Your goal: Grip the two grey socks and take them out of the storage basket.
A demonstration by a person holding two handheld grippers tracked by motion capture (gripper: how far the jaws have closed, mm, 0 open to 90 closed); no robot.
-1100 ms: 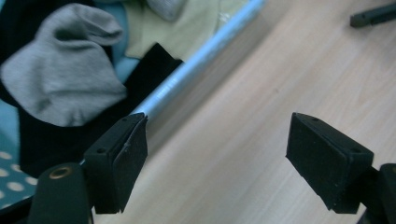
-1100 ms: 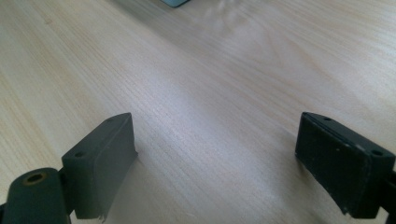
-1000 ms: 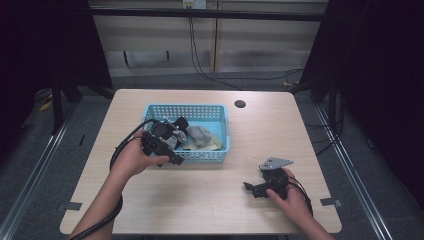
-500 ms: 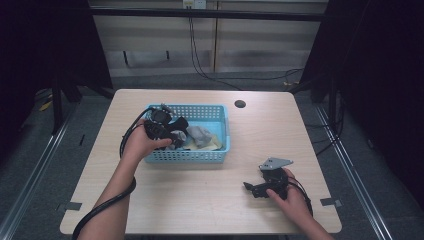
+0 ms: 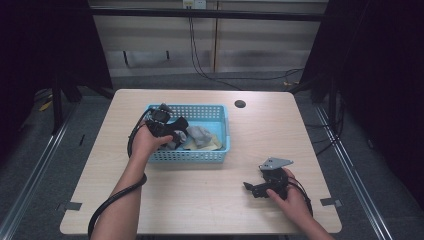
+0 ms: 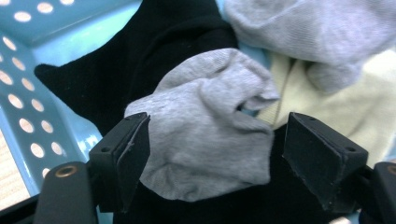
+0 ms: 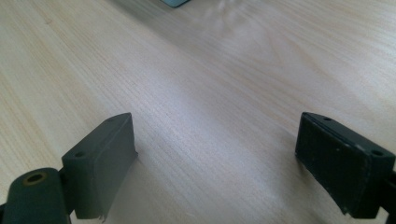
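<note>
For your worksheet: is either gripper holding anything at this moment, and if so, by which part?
Nothing is held. The left gripper straddles a grey sock in the blue basket, unclamped; the right gripper stands open over bare table.

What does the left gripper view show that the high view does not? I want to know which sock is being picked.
The left gripper view alone shows that a crumpled light grey sock lies between the left gripper's open jaws, which have just been closing, on top of a black sock and beside a pale yellow sock. The high view alone shows the wooden table, the right gripper resting on it, and both forearms. Both show the perforated blue plastic basket holding the socks.
</note>
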